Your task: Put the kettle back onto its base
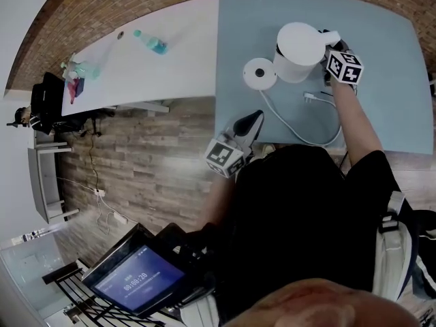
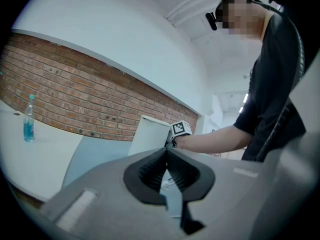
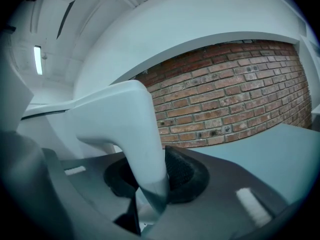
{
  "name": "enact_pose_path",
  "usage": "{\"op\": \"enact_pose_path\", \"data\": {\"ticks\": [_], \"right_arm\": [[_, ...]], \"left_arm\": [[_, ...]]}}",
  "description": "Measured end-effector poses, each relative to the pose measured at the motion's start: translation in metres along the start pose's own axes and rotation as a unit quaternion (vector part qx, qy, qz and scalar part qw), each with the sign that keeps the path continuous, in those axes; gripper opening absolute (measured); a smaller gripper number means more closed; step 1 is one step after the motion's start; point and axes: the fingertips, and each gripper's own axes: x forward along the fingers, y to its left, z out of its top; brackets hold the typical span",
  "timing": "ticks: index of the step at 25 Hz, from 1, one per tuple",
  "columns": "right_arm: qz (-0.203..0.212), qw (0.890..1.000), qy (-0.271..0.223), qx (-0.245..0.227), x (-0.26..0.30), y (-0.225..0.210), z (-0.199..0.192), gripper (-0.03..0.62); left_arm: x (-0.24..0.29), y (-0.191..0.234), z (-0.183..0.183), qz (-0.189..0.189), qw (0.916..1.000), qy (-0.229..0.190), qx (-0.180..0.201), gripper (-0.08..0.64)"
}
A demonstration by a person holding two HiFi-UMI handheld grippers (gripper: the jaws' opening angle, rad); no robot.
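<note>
Kettle [image 1: 300, 52] is upright over the blue table [image 1: 381, 114], right beside its base [image 1: 259, 73], edges nearly overlapping. We can't tell if it's touching the table. In the head view the base sits just left of it, so we figure it's a short hop left, then straight down. Our right gripper [image 3: 150, 179] is clamped on the handle [image 3: 132, 119], which runs up between the jaws. Our left gripper [image 2: 167, 156] is pinched shut on nothing, back by the table's near edge.
</note>
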Motion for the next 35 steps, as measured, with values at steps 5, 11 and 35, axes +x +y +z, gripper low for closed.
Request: {"op": "enact_pose_path", "data": {"ticks": [5,11,35], "right_arm": [[0.008,1.000,-0.002,0.003,0.004,0.016,-0.002,0.094],[0.011,1.000,-0.002,0.005,0.012,0.033,-0.004,0.094],[0.047,0.999,0.014,-0.003,0.046,0.101,-0.013,0.100]], "left_arm": [[-0.010,0.003,0.002,-0.003,1.0000,0.000,0.002,0.003],[-0.018,0.013,0.005,-0.011,0.9999,0.002,0.009,0.003],[-0.043,0.043,0.015,-0.014,0.9998,0.013,0.005,0.003]]}}
